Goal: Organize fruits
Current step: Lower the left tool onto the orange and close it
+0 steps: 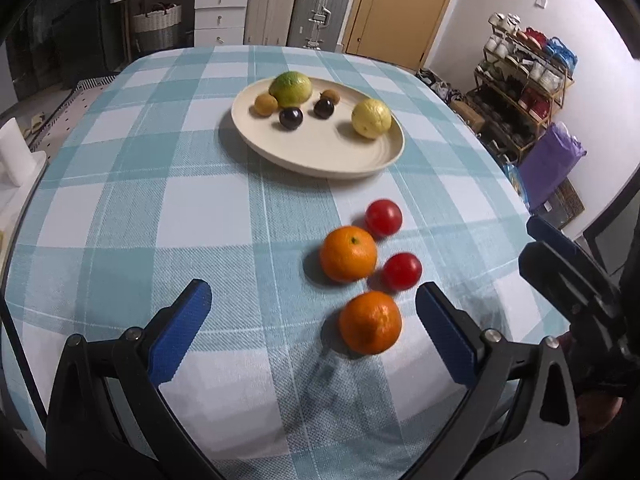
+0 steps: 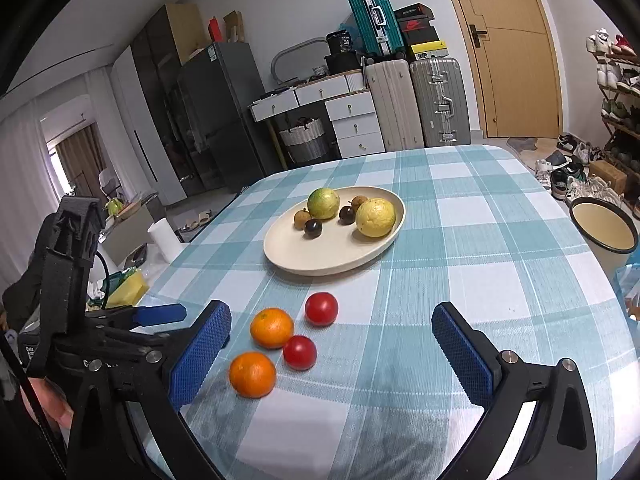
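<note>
Both jaws wide, nothing held.

Both cameras sit low over the near end of the table (image 1: pixel 120 208), each looking forward and down between its own fingers. The left one tilts steeper and closer; the right looks flatter, taking in more room. Both share the plate (image 1: pixel 320 160) and loose fruit.

A blue-and-white checked tablecloth (image 2: pixel 460 240) covered the table. Beyond it stood two upright suitcases (image 2: pixel 418 104) beside a white drawer unit (image 2: pixel 354 122), a wicker basket (image 2: pixel 304 138) and a wooden door (image 2: pixel 512 48). A shoe rack (image 1: pixel 524 92) lined the wall.
</note>
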